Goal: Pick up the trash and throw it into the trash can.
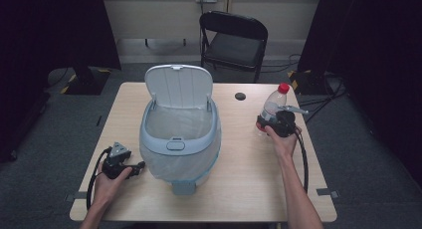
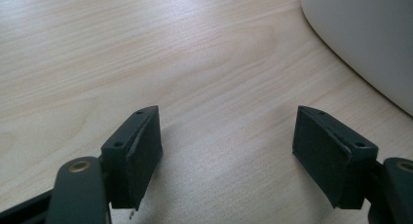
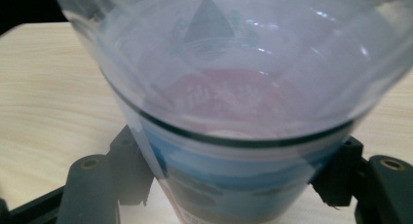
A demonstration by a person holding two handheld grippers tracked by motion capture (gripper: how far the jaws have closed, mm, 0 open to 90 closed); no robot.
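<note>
At 8 o'clock on the table (image 1: 239, 184) | left gripper (image 1: 133, 170) rested, jaws apart, nothing held; bin (image 1: 180, 139) at centre, lid raised | at 3 o'clock bottle (image 1: 272, 105) clasped low by right gripper (image 1: 266, 123); to be kept upright, carried over the rim before release

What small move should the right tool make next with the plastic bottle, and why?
Probably lift the plastic bottle and carry it toward the trash bin. The right tool has its jaws on both sides of the bottle's label, and the bin's lid stands open. The left tool rests open beside the bin.
</note>
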